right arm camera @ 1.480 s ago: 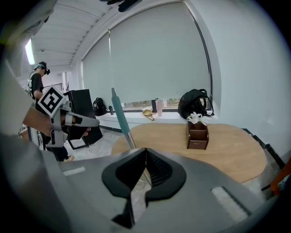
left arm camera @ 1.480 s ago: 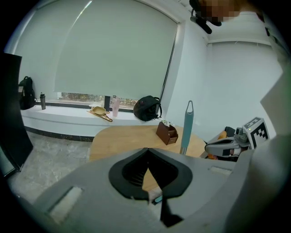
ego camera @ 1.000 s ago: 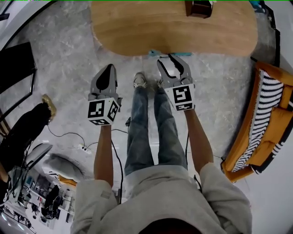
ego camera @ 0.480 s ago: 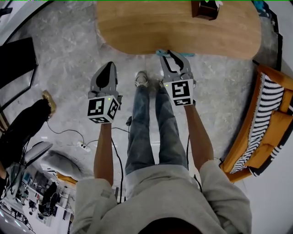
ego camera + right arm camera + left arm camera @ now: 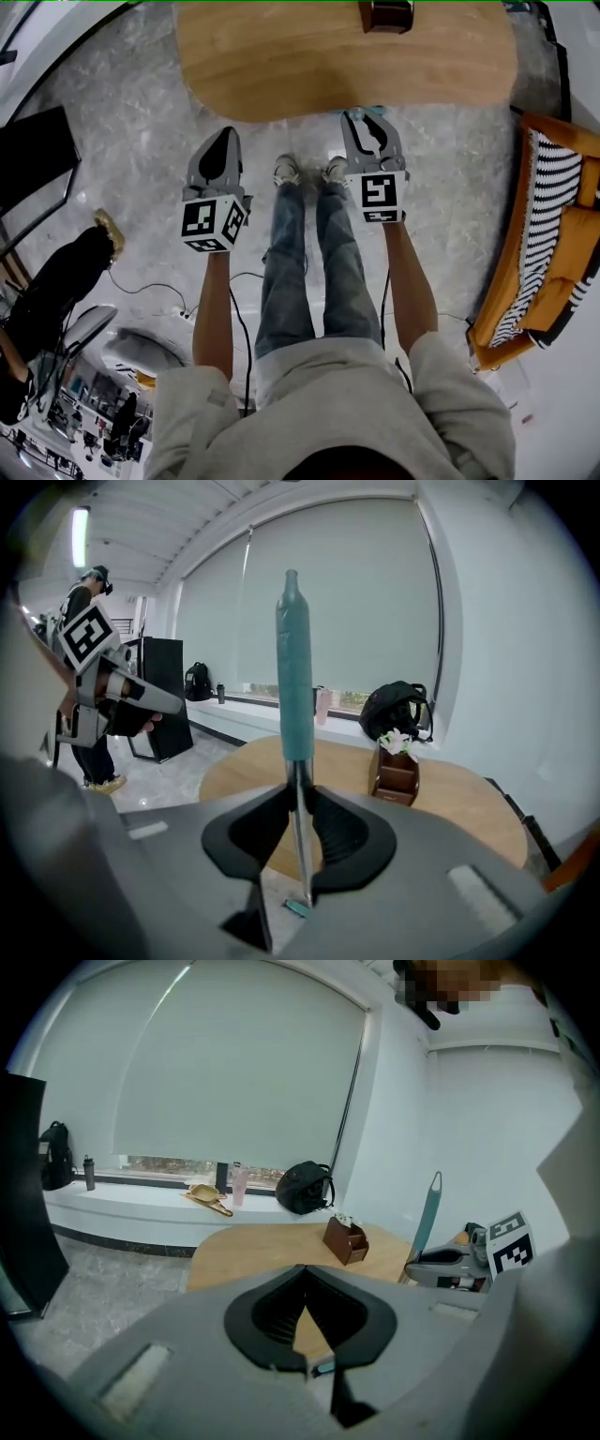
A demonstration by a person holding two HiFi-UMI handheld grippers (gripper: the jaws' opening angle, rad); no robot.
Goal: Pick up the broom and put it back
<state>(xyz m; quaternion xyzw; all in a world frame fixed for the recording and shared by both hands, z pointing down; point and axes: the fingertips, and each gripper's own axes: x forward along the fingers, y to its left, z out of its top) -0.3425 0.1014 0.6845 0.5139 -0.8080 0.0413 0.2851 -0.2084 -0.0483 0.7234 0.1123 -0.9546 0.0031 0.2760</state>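
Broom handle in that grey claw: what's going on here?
A person stands by a wooden table with a hand-held gripper in each hand. The right gripper is closing its jaws on the broom; its thin metal shaft stands upright between them, with the teal grip above. The left gripper is shut with nothing in it, held off to the side. The broom has not yet been put back.
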